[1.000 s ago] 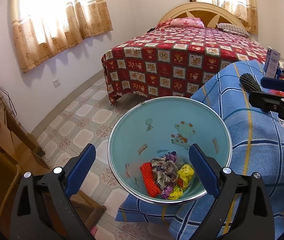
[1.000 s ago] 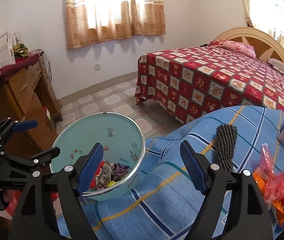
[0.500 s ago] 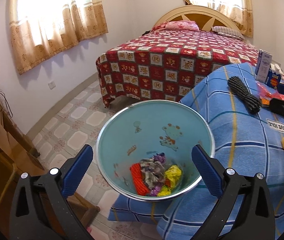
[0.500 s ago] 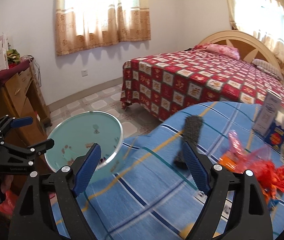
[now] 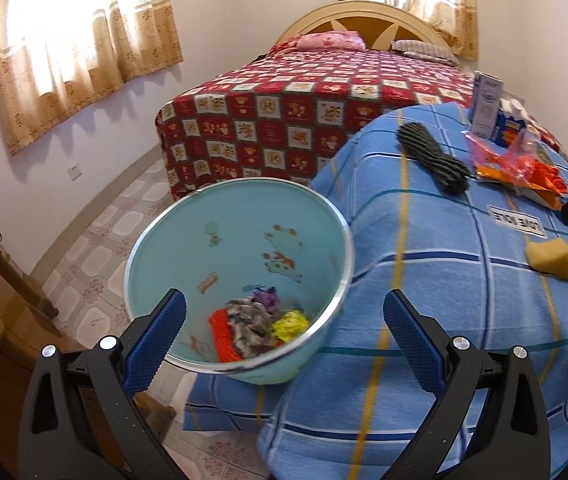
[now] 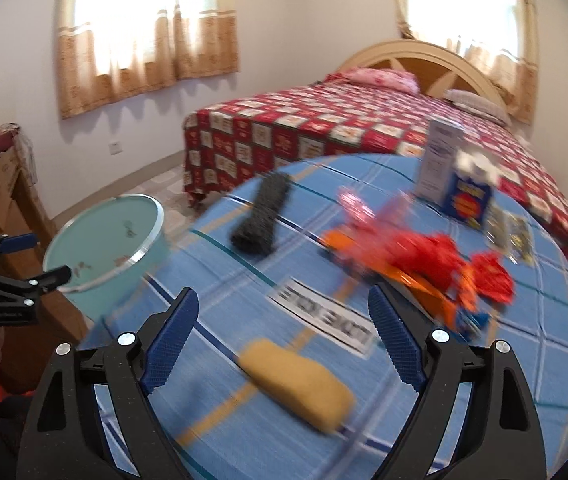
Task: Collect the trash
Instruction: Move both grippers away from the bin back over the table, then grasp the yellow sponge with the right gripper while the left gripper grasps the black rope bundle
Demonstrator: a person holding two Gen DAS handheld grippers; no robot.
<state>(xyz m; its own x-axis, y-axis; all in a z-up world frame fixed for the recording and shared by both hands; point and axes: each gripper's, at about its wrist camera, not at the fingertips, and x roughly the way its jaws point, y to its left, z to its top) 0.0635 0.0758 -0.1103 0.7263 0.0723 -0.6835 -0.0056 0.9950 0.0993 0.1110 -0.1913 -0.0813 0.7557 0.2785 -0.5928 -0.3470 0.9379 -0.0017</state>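
Blue checked cloth (image 5: 463,280) covers the table, its rounded edge falling away toward the tiled floor (image 5: 96,248) in the left wrist view. Against that edge stands the pale blue bin (image 5: 240,240), mouth tipped toward the camera, with crumpled red, grey and yellow wrappers (image 5: 256,328) at its bottom. The left gripper (image 5: 284,336) hovers just short of the bin's rim, its jaws spread wide with nothing between them. Beyond the bin, open floor runs to the red patterned bed (image 5: 315,120). On the cloth, a black brush (image 5: 431,156) lies with its long axis running from the far edge toward the table's middle, and a yellow sponge (image 5: 551,258) sits well apart from the bin.

From the right wrist, the right gripper (image 6: 284,340) hangs over the cloth (image 6: 523,360), its jaws wide and just opened further, empty, the sponge (image 6: 299,384) just below and between them, its long axis slanting toward the lower right. Red and orange wrappers (image 6: 423,256) sprawl past the sponge toward two cartons (image 6: 455,176) near the table's far edge. The bin (image 6: 104,240) stands off the table's left edge beside the left gripper (image 6: 32,260).
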